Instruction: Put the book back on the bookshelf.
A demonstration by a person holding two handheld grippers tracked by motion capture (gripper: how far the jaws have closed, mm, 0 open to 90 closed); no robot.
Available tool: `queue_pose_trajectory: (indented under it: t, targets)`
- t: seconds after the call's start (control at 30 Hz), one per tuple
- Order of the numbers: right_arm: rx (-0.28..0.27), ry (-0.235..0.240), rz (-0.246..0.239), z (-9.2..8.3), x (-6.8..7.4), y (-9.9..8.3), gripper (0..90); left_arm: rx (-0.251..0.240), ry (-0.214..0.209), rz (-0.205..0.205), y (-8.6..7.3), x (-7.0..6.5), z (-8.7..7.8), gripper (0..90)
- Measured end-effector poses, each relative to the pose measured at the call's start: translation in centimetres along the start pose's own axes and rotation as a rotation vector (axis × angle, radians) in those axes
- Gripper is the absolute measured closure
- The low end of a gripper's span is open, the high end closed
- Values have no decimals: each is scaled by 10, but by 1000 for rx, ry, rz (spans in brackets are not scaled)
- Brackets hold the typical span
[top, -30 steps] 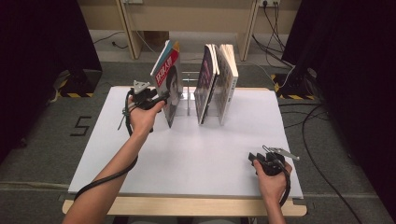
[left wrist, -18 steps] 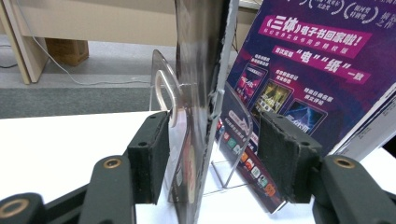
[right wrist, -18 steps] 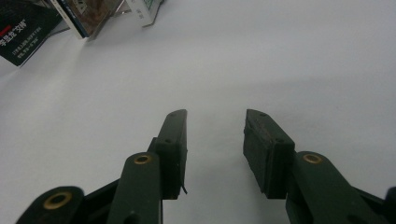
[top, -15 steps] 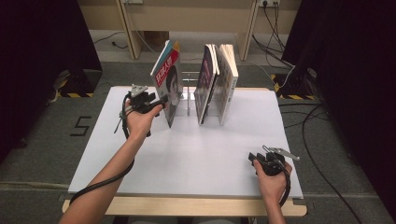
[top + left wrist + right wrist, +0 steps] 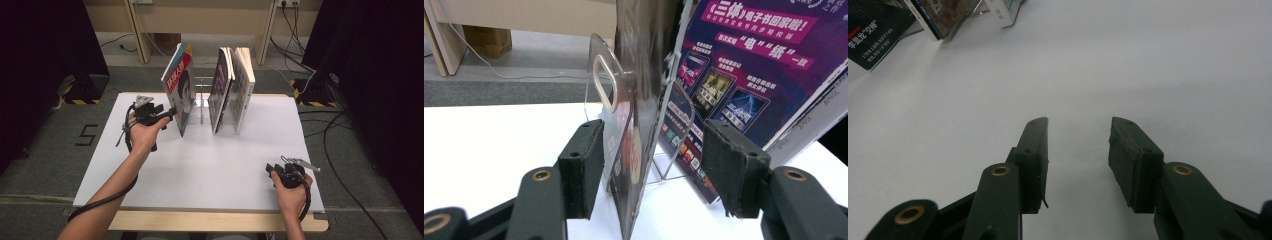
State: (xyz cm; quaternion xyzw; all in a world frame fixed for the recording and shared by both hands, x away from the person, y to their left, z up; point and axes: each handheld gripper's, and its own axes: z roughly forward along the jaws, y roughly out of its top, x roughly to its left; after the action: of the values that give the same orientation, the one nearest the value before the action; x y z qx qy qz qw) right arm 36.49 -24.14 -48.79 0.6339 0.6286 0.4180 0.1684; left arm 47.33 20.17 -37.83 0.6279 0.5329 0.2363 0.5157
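The left claw [image 5: 172, 114] is sitting at about ten o'clock on the white bench [image 5: 200, 170], its jaws standing wide on either side of the lower edge of the red-and-white paperback book with a face on its cover [image 5: 181, 85]. In the left gripper view that book [image 5: 636, 125] is standing on edge between the pads [image 5: 586, 165]; the pads are not pressing on it. The book is leaning at the left end of a clear plastic book stand [image 5: 201, 100], with a purple-covered book [image 5: 219, 87] and a pale-covered book [image 5: 242, 85] leaning just beside it toward one o'clock. The right claw [image 5: 272, 170] is resting at about five o'clock, well apart from the books, its jaws gaping over bare bench with nothing between them.
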Motion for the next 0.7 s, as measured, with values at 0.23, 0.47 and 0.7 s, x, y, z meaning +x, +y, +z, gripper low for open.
queue_pose_trajectory:
  t: [0.23,0.47,0.7]
  targets:
    - [3,1,-2,0,1,0,601,17,-17,-10,-6,4,-5,416]
    - [1,0,-2,0,0,0,601,34,-38,-9,-13,6,-11,412]
    - [-1,1,1,0,1,0,601,53,-51,-6,-17,12,-14,400]
